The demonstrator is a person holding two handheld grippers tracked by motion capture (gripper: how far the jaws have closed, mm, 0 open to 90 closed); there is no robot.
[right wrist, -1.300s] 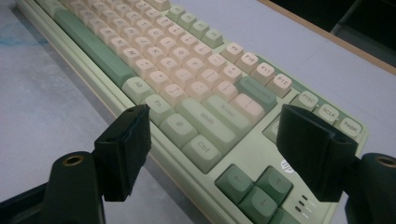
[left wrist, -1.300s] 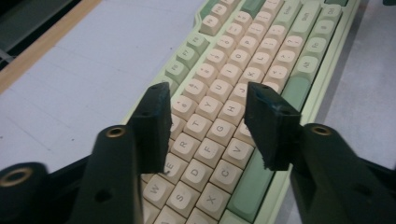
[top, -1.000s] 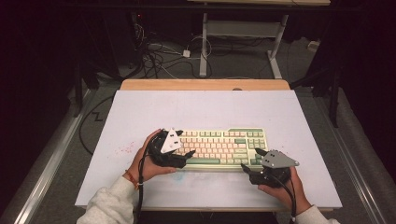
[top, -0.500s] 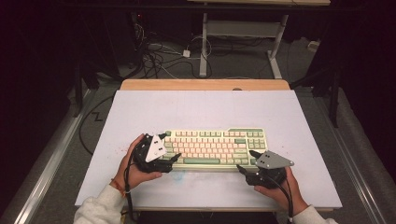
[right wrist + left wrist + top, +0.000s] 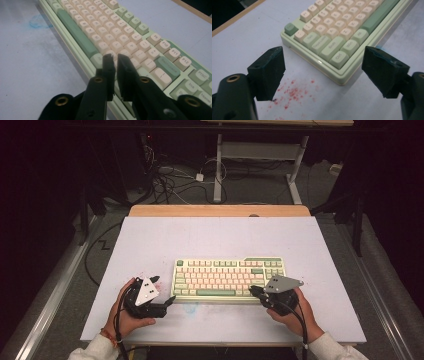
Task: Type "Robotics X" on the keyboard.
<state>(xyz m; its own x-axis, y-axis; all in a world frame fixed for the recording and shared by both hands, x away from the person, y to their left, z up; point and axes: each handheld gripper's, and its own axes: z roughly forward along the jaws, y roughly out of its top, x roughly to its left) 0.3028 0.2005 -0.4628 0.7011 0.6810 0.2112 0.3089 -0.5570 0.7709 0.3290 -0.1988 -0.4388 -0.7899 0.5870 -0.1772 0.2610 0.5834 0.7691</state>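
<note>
A pale green keyboard lay flat on the white tabletop, a little nearer the person's side than the middle. Its keys were cream and green, with a long green bar along the near edge.

The left gripper sat just off the keyboard's left end, held in the person's left hand. Its two black fingers stood wide apart with nothing between them. In the left gripper view they pointed at the near left corner of the keyboard, but they did not touch it. Some small red specks dotted the tabletop just below that corner.

The right gripper was at the near right part of the keyboard, held in the person's right hand. Its fingers had just been closing, and now they sat almost together with only a thin gap and nothing held between them. In the right gripper view their tips were right over the keys by the near edge. I could not tell if the tips were pressing on a key.

A faint blue smudge marked the tabletop beside the keyboard's front edge.
</note>
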